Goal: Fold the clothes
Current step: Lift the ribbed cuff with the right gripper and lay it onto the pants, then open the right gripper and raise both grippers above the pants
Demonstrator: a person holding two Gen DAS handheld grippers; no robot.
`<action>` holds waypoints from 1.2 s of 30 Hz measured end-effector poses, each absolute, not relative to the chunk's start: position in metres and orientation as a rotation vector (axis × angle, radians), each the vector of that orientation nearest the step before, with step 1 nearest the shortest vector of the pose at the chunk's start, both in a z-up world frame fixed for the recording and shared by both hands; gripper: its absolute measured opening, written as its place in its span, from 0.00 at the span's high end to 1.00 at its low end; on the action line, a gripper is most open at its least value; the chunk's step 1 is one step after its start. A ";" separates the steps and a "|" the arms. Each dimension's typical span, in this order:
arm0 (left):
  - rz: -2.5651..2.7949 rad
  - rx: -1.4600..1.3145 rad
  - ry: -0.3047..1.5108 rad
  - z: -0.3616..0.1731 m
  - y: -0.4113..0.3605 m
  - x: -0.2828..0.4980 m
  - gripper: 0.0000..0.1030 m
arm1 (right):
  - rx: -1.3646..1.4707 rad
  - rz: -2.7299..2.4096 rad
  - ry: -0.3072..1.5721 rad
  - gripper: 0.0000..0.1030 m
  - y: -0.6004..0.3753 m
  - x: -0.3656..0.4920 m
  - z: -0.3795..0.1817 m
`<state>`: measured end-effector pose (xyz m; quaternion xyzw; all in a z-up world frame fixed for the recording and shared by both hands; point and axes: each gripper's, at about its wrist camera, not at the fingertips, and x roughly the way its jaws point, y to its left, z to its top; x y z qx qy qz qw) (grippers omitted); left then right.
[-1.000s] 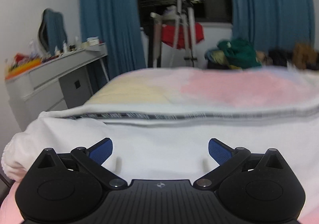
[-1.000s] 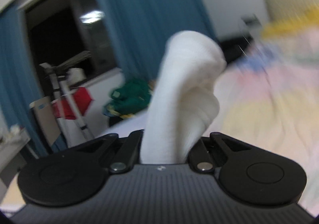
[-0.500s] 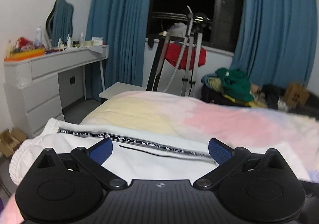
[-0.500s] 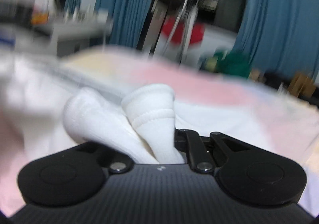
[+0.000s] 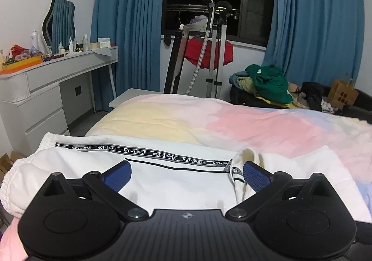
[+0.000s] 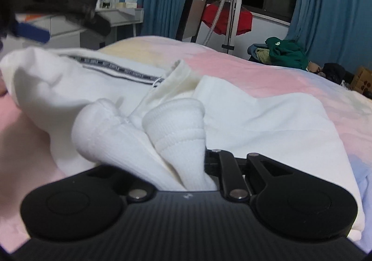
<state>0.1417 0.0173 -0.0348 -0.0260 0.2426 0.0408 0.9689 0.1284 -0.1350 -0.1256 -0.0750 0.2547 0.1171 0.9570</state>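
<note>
Swinging down from where it held the white cloth up against the curtains, the right tool now sits low over the bed, with the cuff it carries laid onto the white garment. Its jaws have just been easing open, yet the ribbed cuff is between them and the pads seem to grip it; they are hidden by the cloth. The left tool has drifted up a little and is released, blue pads wide apart and clear of the fabric below.

The garment lies across the lower middle of both views on the pastel bed, its lettered stripe running left to right. One fold looks made: the cuff end is brought over onto the body. I judge the task part done; the cuff must be let go, the lumps smoothed, and further folds made. More clothes wait at middle right.
</note>
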 end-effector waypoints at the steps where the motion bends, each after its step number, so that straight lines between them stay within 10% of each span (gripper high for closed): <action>1: 0.082 -0.044 0.491 -0.036 0.016 0.142 0.00 | -0.135 0.246 0.524 0.77 -0.136 0.128 -0.124; 7: 0.070 -0.034 0.485 -0.036 0.015 0.140 0.00 | -0.031 0.348 0.581 0.31 -0.140 0.108 -0.105; 21: 0.128 -0.058 0.352 -0.027 0.024 0.068 0.00 | 0.180 0.230 0.472 0.31 -0.196 0.042 -0.049; 36: 0.244 -0.235 0.625 -0.050 0.074 0.076 0.00 | 0.283 0.085 0.416 0.27 -0.242 0.042 -0.046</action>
